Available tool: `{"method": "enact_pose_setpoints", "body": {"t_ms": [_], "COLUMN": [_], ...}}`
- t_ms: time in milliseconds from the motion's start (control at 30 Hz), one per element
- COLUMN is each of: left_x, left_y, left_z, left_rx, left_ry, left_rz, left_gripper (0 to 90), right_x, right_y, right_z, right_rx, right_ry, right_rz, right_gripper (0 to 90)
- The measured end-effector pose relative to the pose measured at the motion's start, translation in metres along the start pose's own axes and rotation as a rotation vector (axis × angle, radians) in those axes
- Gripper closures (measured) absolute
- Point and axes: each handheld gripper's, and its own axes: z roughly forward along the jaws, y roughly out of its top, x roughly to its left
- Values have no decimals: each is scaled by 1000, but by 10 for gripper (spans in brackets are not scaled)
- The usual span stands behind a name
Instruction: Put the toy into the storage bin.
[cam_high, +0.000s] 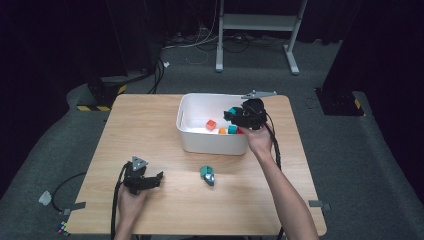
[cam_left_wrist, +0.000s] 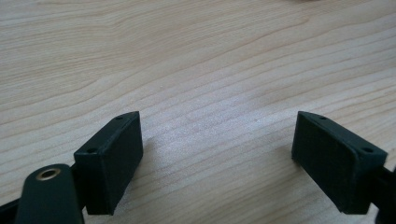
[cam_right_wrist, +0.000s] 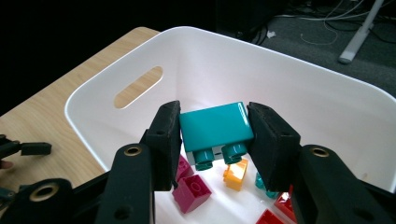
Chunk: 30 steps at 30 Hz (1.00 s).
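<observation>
My right gripper (cam_right_wrist: 214, 135) is shut on a teal brick (cam_right_wrist: 215, 127), studs facing down, held over the inside of the white bin (cam_right_wrist: 327, 88). From above, that right gripper (cam_high: 231, 116) and its teal brick (cam_high: 232, 111) hang above the bin (cam_high: 186, 131), near its right side. Below the held brick lie loose bricks: magenta (cam_right_wrist: 191, 190), orange (cam_right_wrist: 235, 174), red (cam_right_wrist: 271, 217). My left gripper (cam_high: 156, 178) rests low over the table at the front left, jaws open. Between its black pads (cam_left_wrist: 115, 158) is only bare wood.
A teal and grey brick piece (cam_high: 207, 174) lies on the table in front of the bin. Orange-red (cam_high: 211, 124) and teal (cam_high: 232, 129) bricks sit inside the bin. Cables trail from both grippers. A metal stand (cam_high: 257, 22) is on the floor beyond the table.
</observation>
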Motion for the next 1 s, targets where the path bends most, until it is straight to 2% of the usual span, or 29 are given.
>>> {"method": "enact_pose_setpoints", "body": {"t_ms": [300,433,567,1000], "left_x": [0,0,0,0], "left_y": [0,0,0,0], "left_z": [0,0,0,0], "left_rx": [0,0,0,-1], "left_ry": [0,-1,-1,-1], "left_rz": [0,0,0,0], "left_gripper": [166,166,165,165], "right_x": [-3,-3,-3,3], "right_y": [7,6,5,-2], "right_z": [10,14,16,-6], "right_rx": [17,26,33,-19], "right_ry": [-40,-39,-49,-14], "right_rz": [-4,-8,-17,-31], "right_gripper": [549,476,442,428]}}
